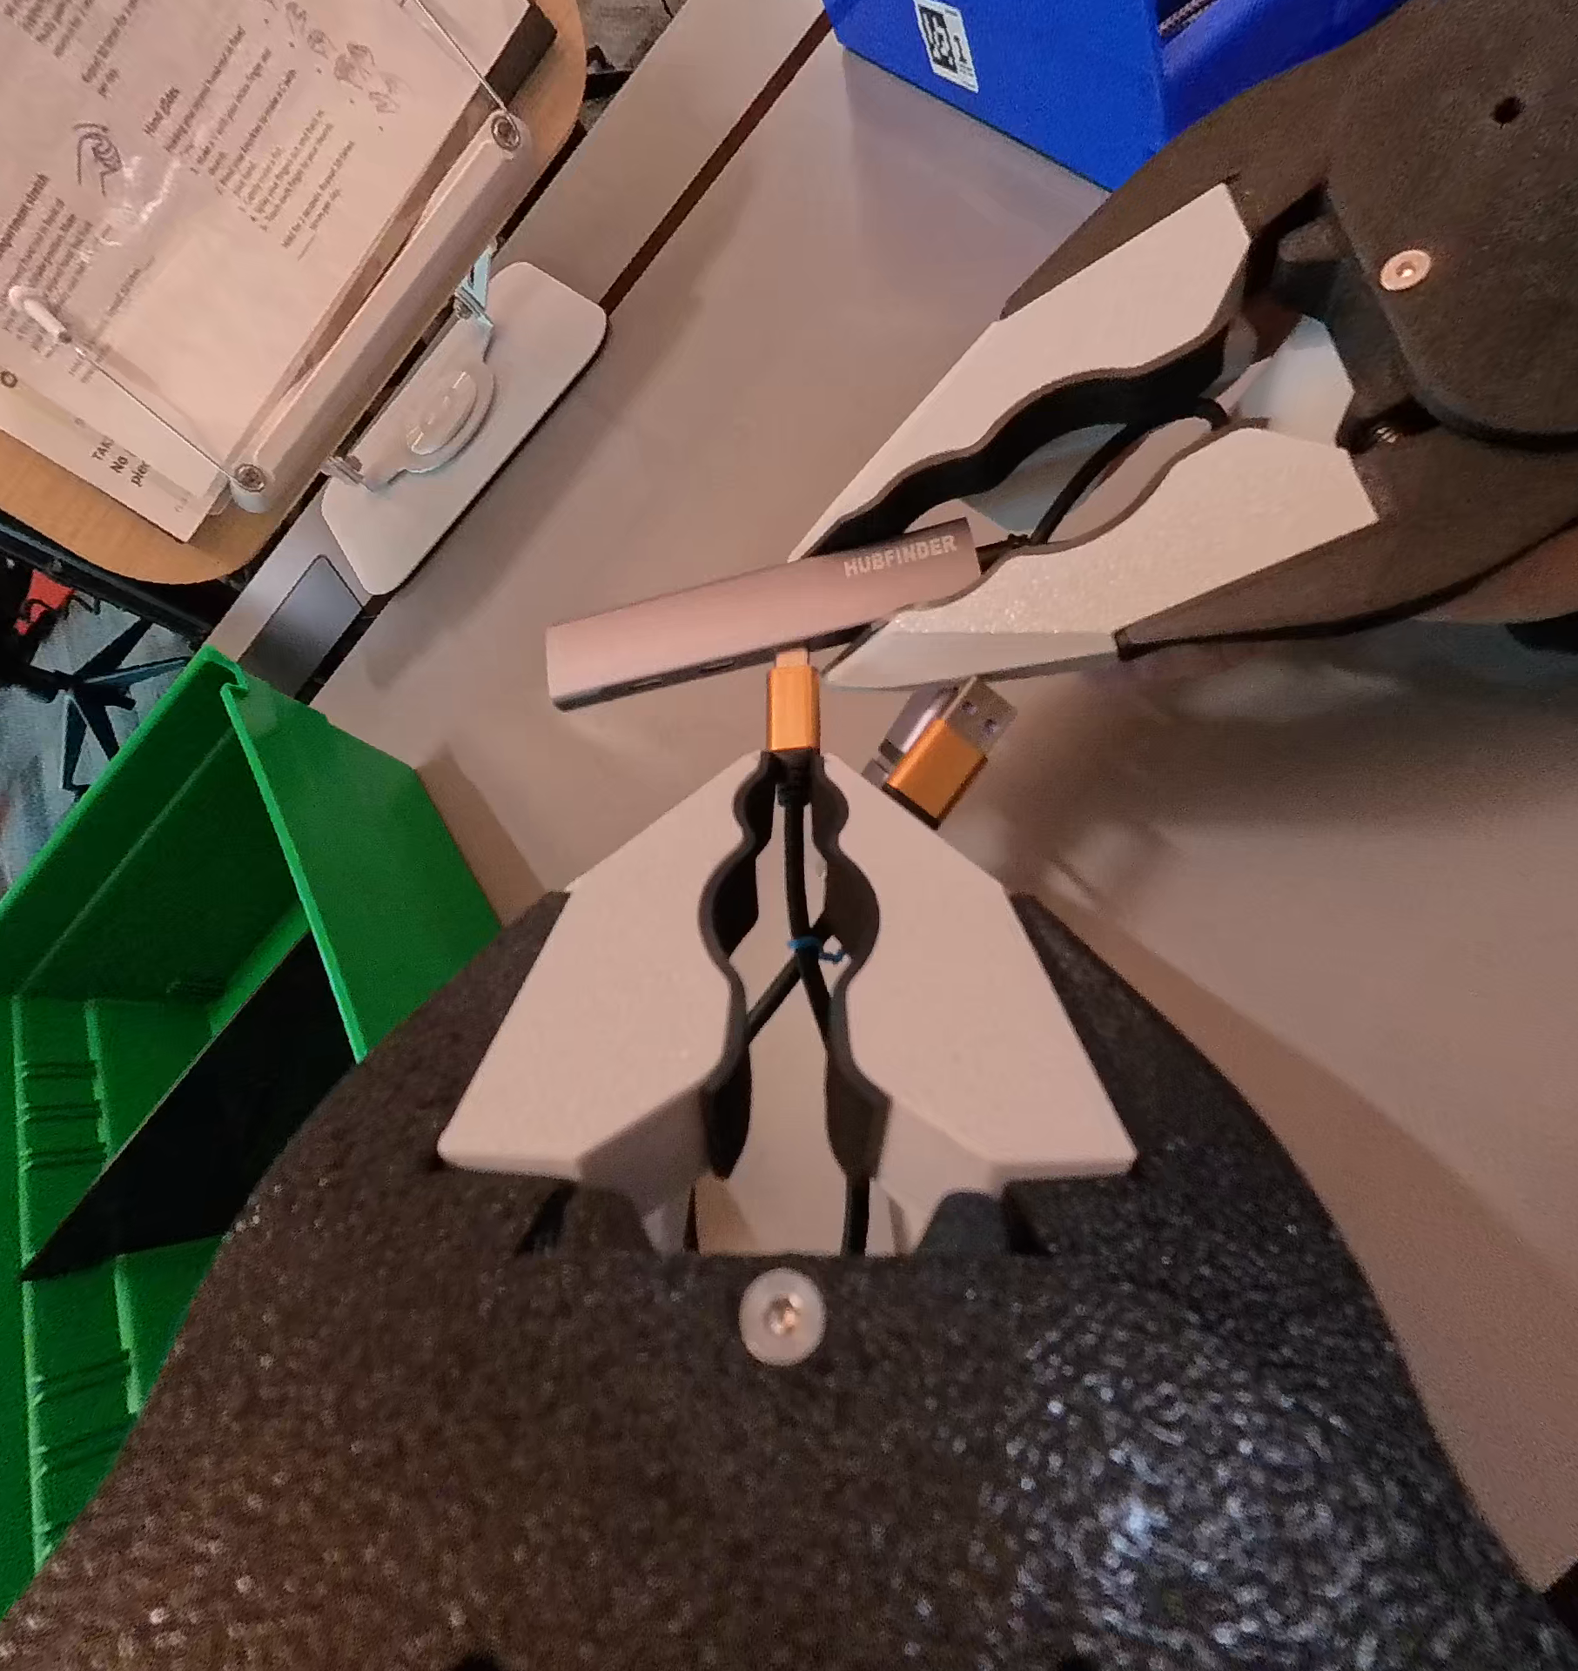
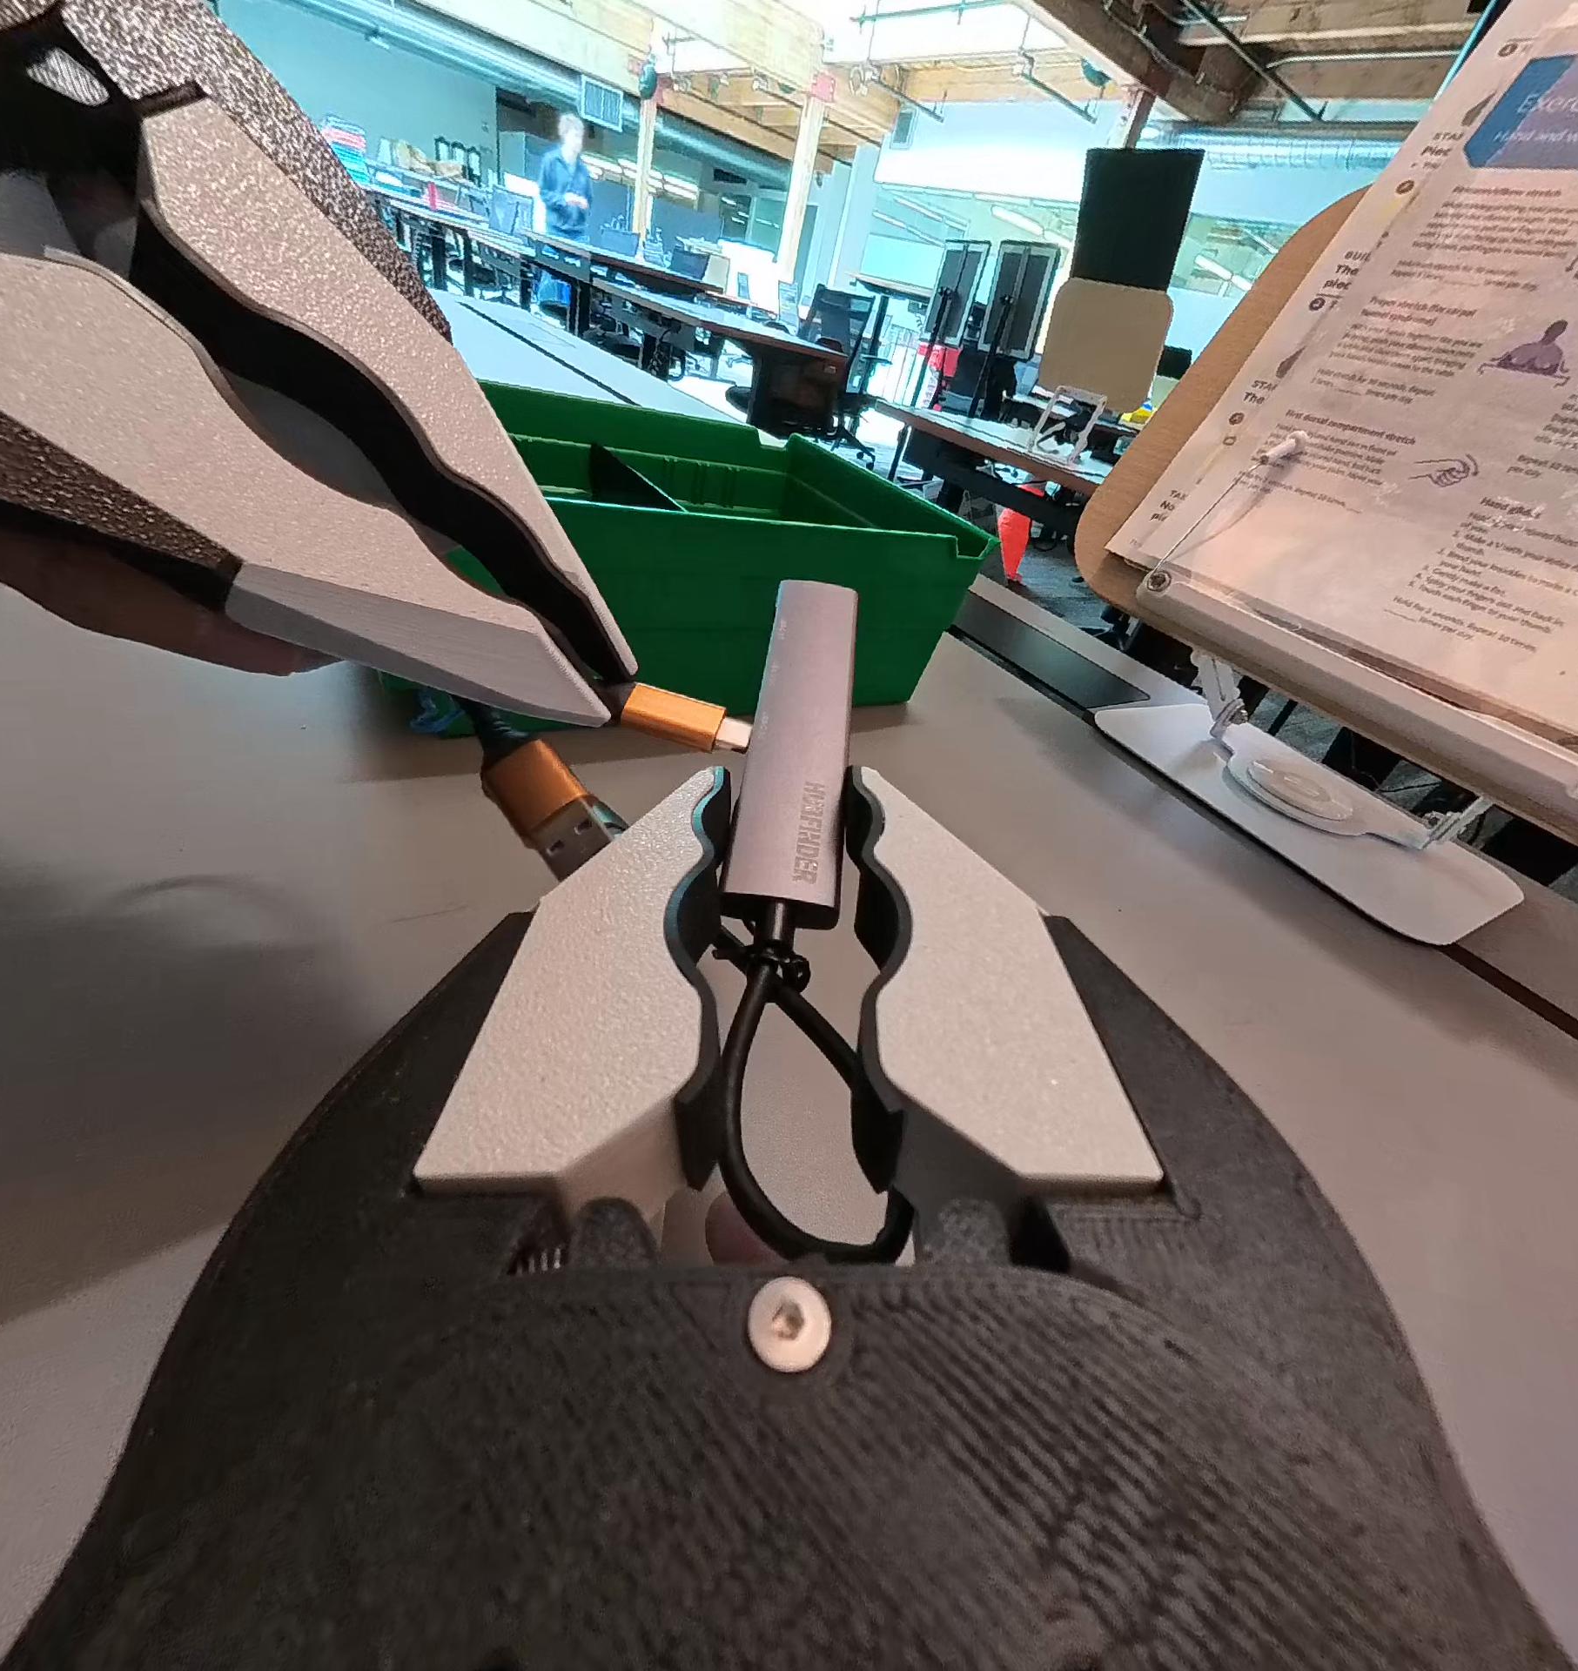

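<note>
My right gripper (image 2: 785,779) is shut on a grey USB hub (image 2: 798,723), which sticks out forward above the table. The hub's own black lead (image 2: 794,1085) loops back between the fingers. My left gripper (image 1: 789,767) is shut on a black cable just behind its orange USB-C plug (image 1: 792,710). The plug's silver tip meets the side of the hub (image 1: 749,624); how deep it sits I cannot tell. In the right wrist view the left gripper (image 2: 618,698) comes in from the upper left with that plug (image 2: 672,714). The cable's other end, an orange USB-A plug (image 1: 939,764) (image 2: 545,800), hangs just below.
A green divided bin (image 1: 179,904) (image 2: 722,561) stands on the grey table (image 1: 1309,995) left of the grippers. A document stand with a printed sheet (image 1: 224,226) (image 2: 1400,452) is beyond the hub. A blue box (image 1: 1083,81) sits at the far edge. A person (image 2: 563,181) stands far off. My hands' fingertips stand some 4 centimeters from each other.
</note>
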Demonstrator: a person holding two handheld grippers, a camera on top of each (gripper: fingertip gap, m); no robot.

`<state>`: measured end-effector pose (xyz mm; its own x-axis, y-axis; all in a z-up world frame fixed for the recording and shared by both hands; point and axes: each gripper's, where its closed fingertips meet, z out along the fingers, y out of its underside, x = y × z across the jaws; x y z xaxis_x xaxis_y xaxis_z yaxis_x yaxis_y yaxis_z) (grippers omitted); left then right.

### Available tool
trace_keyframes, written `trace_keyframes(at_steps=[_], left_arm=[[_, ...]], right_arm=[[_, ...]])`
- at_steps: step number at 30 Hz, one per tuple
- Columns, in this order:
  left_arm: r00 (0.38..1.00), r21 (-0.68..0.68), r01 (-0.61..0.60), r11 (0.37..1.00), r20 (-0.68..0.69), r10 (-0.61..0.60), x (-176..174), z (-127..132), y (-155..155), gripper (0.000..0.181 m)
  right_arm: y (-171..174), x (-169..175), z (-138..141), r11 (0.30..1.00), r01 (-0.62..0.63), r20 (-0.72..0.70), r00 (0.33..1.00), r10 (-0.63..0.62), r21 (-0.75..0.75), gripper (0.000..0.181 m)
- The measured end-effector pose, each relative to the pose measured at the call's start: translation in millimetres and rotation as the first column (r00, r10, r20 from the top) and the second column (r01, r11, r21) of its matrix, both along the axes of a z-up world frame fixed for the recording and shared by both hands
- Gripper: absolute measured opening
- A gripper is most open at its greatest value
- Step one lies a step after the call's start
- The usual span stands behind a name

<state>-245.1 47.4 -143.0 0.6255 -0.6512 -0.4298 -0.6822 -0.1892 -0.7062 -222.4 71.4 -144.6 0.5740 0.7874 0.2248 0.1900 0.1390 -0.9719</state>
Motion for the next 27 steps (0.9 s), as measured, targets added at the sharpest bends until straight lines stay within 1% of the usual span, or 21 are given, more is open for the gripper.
trace_keyframes(at_steps=[1, 6, 11, 17, 20, 21, 22, 23, 24, 26, 27], left_arm=[[1.0, 0.001, -0.001, 1.0, -0.004, 0.001, 0, 0, 0, 0.006], [1.0, 0.0, -0.003, 1.0, 0.01, 0.003, 0, -2, 2, 0.006], [1.0, 0.059, 0.0, 0.998, 0.031, -0.002, 5, 5, 2, 0.005], [0.999, 0.07, 0.004, 0.998, 0.033, -0.007, 8, 2, 3, 0.005], [1.0, 0.06, 0.011, 0.998, 0.012, -0.012, 8, -5, 4, 0.005], [0.999, 0.072, 0.024, 0.997, 0.032, -0.026, 11, -5, 4, 0.002], [0.986, 0.127, 0.081, 0.989, 0.132, -0.098, 26, 7, 2, 0.0], [0.97, 0.157, 0.096, 0.983, 0.206, -0.128, 34, 17, -1, 0.0], [0.973, 0.141, 0.093, 0.986, 0.197, -0.119, 35, 19, -1, 0.0], [0.991, 0.137, 0.082, 0.987, 0.096, -0.096, 26, 17, 1, 0.0], [0.992, 0.166, 0.081, 0.983, 0.078, -0.095, 20, 21, 0, 0.0]], right_arm=[[-1, -1, 0, 1.0, -0.005, 0.004, 1.0, 0.005, 0.001, 0.024], [0, -1, -2, 1.0, 0.001, 0.014, 1.0, -0.001, 0.001, 0.024], [-1, -1, 1, 0.999, -0.003, -0.024, 1.0, 0.002, -0.034, 0.024], [-1, 2, 1, 1.0, 0.019, 0.012, 1.0, -0.02, 0.013, 0.024], [-3, 2, 7, 0.998, 0.028, 0.014, 0.999, -0.029, 0.058, 0.024], [-2, 1, 4, 0.998, 0.033, 0.033, 0.999, -0.035, 0.055, 0.024], [-2, -1, 1, 0.999, 0.027, 0.041, 0.999, -0.029, 0.041, 0.024], [-21, -18, -7, 0.991, -0.133, 0.081, 0.988, 0.131, 0.023, 0.024], [-34, -33, -14, 0.978, -0.209, 0.127, 0.971, 0.205, 0.021, 0.024], [-20, -38, -21, 0.989, -0.071, 0.236, 0.971, 0.04, 0.126, 0.024], [-15, -36, -27, 0.989, -0.041, 0.285, 0.959, -0.002, 0.143, 0.024]])
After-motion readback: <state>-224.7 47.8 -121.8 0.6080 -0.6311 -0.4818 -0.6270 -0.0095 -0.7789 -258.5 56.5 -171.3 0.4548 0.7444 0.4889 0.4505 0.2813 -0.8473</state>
